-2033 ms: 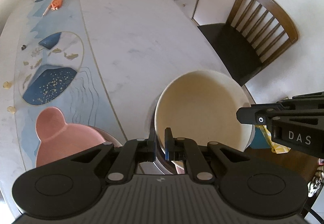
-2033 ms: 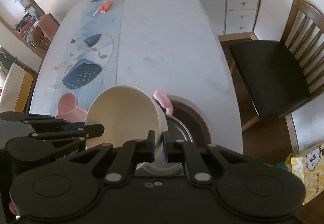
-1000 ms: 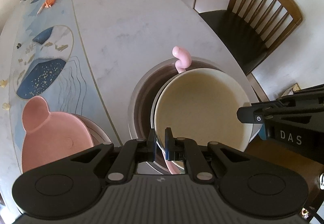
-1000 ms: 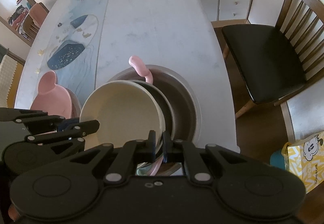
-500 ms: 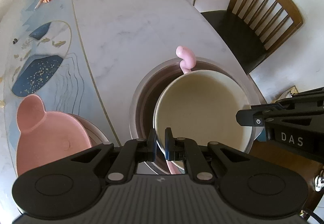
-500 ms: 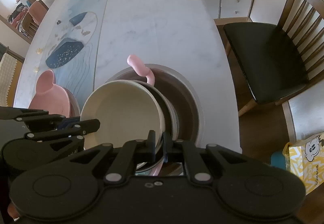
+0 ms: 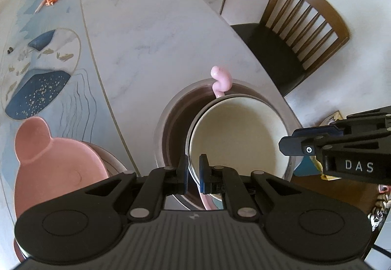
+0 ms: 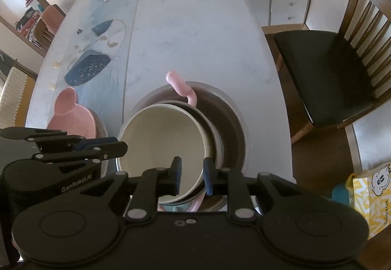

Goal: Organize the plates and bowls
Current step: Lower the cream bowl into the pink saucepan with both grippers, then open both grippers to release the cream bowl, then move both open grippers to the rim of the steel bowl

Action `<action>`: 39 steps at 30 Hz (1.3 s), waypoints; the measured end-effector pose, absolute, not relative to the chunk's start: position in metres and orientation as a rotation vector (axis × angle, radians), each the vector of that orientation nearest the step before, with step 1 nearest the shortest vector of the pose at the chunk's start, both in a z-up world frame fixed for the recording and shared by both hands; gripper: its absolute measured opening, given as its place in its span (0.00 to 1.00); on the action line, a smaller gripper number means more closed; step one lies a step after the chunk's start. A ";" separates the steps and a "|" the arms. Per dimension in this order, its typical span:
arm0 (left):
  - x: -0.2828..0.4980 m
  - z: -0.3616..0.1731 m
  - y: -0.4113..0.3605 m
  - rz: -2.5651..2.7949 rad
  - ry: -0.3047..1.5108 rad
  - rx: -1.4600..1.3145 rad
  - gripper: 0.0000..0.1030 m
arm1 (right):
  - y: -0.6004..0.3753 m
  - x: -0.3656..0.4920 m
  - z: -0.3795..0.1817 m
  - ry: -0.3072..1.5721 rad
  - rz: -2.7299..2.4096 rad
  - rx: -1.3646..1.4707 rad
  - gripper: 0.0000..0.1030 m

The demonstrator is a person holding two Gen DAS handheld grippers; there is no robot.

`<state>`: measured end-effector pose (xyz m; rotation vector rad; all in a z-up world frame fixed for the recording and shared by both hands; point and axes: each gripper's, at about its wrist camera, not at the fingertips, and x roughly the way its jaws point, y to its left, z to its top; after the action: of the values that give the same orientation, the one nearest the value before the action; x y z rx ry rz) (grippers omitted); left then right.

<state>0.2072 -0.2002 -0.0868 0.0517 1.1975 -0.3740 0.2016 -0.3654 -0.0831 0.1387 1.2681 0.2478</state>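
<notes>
Left gripper (image 7: 193, 170) is clamped on the near rim of the cream bowl (image 7: 235, 133); right gripper (image 8: 191, 176) is opening, the same rim between its pads but unpressed. The bowl sits nested in the stack inside the brown plate (image 8: 231, 121), directly ahead of both tools; the left alone carries it.

Two matte black handheld grippers, blue pads on their fingers

Left gripper (image 7: 193, 169) has silver pivot screws; right gripper (image 8: 191, 176) reads "DAS" in white.

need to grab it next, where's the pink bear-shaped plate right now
The pink plate lies at the near left of the table, on a brown dish, left of the cream bowl and brown plate stack.
</notes>
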 end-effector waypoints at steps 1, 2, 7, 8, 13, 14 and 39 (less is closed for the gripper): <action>0.206 -0.085 -0.199 -0.380 1.194 0.050 0.07 | -0.366 0.201 -0.082 1.265 0.252 0.140 0.22; 0.205 -0.083 -0.197 -0.385 1.190 0.048 0.07 | -0.366 0.201 -0.080 1.264 0.255 0.143 0.22; 0.202 -0.074 -0.189 -0.394 1.169 0.042 0.07 | -0.369 0.197 -0.074 1.248 0.265 0.158 0.27; 0.201 -0.072 -0.188 -0.393 1.162 0.042 0.07 | -0.369 0.196 -0.072 1.244 0.268 0.160 0.27; 0.194 -0.063 -0.179 -0.397 1.138 0.035 0.08 | -0.369 0.190 -0.064 1.217 0.285 0.158 0.33; 0.193 -0.062 -0.177 -0.397 1.133 0.034 0.08 | -0.370 0.188 -0.061 1.206 0.291 0.160 0.34; 0.176 -0.079 -0.132 -0.284 1.096 -0.100 0.70 | -0.397 0.198 -0.060 1.127 0.312 0.135 0.85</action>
<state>0.1763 -0.1321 -0.0795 -0.0999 1.0965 -0.2838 0.1982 -0.3973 -0.0601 0.1352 1.1272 0.3120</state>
